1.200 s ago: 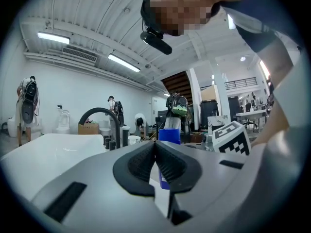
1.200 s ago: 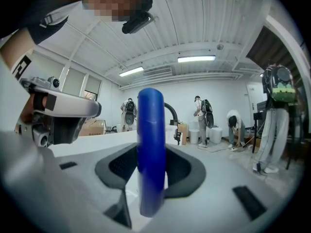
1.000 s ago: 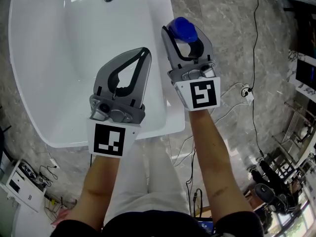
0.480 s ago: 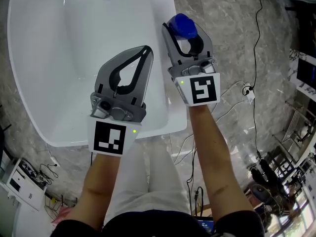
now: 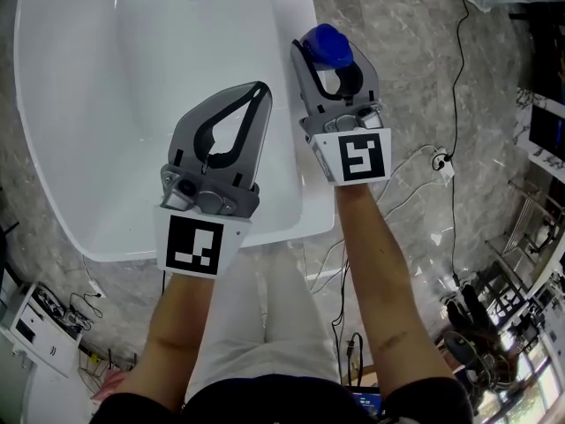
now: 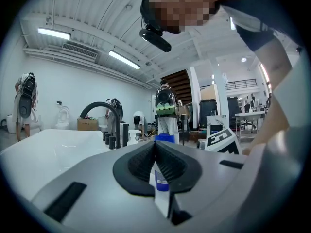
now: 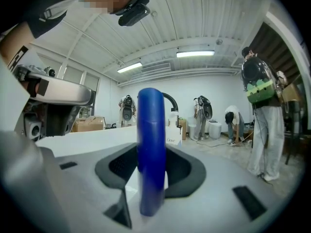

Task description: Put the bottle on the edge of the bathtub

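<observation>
- Blue bottle (image 5: 325,46) is pinched by right claw (image 5: 327,60), near bathtub (image 5: 298,157) rim, at 1 o'clock.
- Left claw (image 5: 259,90) is pressed together, empty, at 8 o'clock of bottle.

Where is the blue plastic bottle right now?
In the head view, upper centre-right, the blue plastic bottle is clamped in the right gripper, just past the white bathtub's right-hand rim.

The right tool (image 7: 151,155) clamps an upright blue bottle (image 7: 150,125).

A white bathtub (image 5: 97,104) stands on grey marbled floor (image 5: 397,42) strewn with cables (image 5: 454,131).
</observation>
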The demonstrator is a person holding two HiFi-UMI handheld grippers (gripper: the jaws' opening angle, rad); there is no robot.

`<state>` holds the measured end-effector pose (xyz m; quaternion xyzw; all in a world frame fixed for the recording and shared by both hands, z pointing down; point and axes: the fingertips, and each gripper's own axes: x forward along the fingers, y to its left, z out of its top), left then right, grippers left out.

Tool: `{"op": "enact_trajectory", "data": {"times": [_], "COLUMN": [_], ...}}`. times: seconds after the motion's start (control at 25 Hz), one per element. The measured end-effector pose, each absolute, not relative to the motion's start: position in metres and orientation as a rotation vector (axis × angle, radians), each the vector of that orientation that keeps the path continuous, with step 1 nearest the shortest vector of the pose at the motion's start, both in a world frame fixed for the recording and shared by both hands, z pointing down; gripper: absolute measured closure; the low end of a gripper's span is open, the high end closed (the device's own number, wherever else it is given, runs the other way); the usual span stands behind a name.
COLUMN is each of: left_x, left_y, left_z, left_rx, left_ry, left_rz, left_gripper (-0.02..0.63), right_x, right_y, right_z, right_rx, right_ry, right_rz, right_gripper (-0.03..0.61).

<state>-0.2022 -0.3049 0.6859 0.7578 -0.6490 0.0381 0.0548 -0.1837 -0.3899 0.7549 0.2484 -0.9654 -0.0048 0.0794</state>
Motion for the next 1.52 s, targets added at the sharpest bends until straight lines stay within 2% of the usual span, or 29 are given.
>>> {"op": "enact_trajectory", "data": {"times": [0.44,0.56,0.8,1.52], "left_x": [-0.199,-0.202,-0.208,-0.204], "left_y": [-0.298,-0.293,-0.281,-0.272], "left_z": [0.676,0.673,0.655,0.518], "left_rx": [2.276,2.275,2.261,2.256], "left_ry": [-1.991,-1.982,-1.998,-2.119], "left_rz": [0.090,0.099,0.096,-0.029], "left_gripper": [0.611,0.611,0.611,0.611], "right_x": [-0.175,-0.176,-0.176,-0.149], "right_y": [-0.388,-0.390,-0.388,-0.361], "right_z": [0.755,0.753,0.739,0.582], "right_rx": [0.729,0.729,0.714,0.859], "right_ry": [-2.861,-2.843,-2.799,-2.803], "right_rz": [0.096,0.113,0.108,0.135], "right_gripper": [0.419,0.402,0.328,0.319]}}
